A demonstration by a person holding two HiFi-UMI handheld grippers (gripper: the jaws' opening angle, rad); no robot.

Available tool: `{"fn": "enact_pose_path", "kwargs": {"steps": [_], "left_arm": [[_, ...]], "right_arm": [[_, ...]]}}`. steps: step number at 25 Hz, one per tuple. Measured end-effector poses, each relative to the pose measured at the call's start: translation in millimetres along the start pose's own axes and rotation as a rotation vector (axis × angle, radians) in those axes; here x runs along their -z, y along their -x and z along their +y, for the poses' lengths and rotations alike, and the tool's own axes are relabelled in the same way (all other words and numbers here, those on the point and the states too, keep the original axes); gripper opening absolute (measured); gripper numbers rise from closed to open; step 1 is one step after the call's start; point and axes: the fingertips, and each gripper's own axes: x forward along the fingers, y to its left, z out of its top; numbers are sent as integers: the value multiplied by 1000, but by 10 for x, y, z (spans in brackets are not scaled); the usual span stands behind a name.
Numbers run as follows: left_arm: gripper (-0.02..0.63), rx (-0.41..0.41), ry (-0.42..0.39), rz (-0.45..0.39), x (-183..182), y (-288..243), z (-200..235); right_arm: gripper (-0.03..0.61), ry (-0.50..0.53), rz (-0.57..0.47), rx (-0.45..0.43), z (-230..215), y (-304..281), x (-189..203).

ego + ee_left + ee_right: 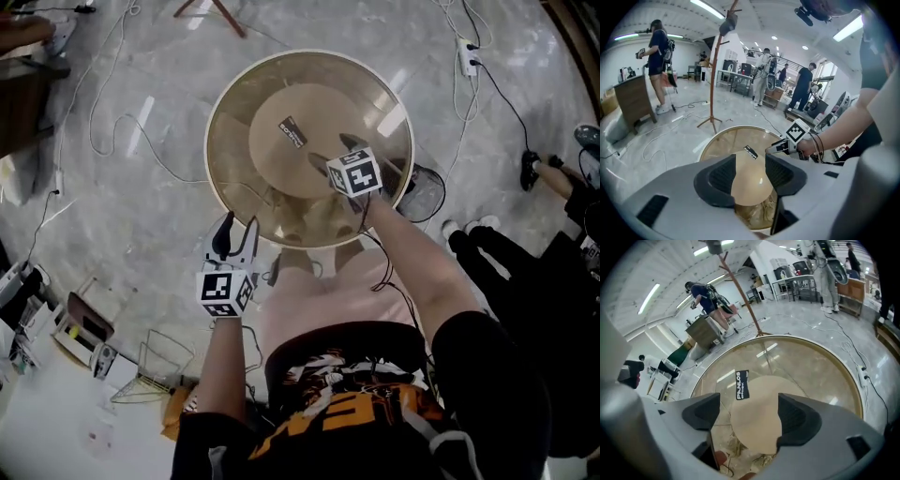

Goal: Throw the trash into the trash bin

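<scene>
A round glass table (225, 103) on a tan disc base (300, 141) fills the middle of the head view. My right gripper (336, 155) hovers over the table's near right part, open and holding nothing. My left gripper (234, 230) stands just off the table's near rim, also open and empty. In the left gripper view the left gripper (750, 173) frames the tan base, with the right gripper (776, 149) beyond it. The right gripper (749, 416) looks down at the base and a black label (741, 384). A dark round mesh container (424, 192) sits by the table's right rim. I see no trash.
Cables run over the marble floor, with a power strip (466, 56) at the back right. A wire basket (164, 361) stands at the near left. A bystander's white shoes (469, 228) are at the right. A wooden coat stand (714, 79) rises beyond the table.
</scene>
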Motion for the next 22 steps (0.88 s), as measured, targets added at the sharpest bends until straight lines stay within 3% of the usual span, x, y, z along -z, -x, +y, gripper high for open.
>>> {"fn": "enact_pose_path", "kwargs": {"steps": [4,7,9,12,15,18,22], "left_arm": [[212,-32,48,-2,119,168,279],[212,-37,69,15,217,209,442],[212,-40,79,32,284,241,531],[212,-39,71,26,286,257,641],[212,-32,63,27,252,231,707],[212,-20,50,26,188,191,700],[211,2,26,20,75,79,610]], "right_arm": [[395,83,59,-11,341,-490,-223],[381,128,108,36,380,-785,-291],[331,152,130,67,385,-954,-272],[162,201,177,149,377,-1046,-211],[72,233,194,226,292,-1061,-205],[31,211,196,227,234,-1012,-190],[23,179,128,226,99,-785,-207]]}}
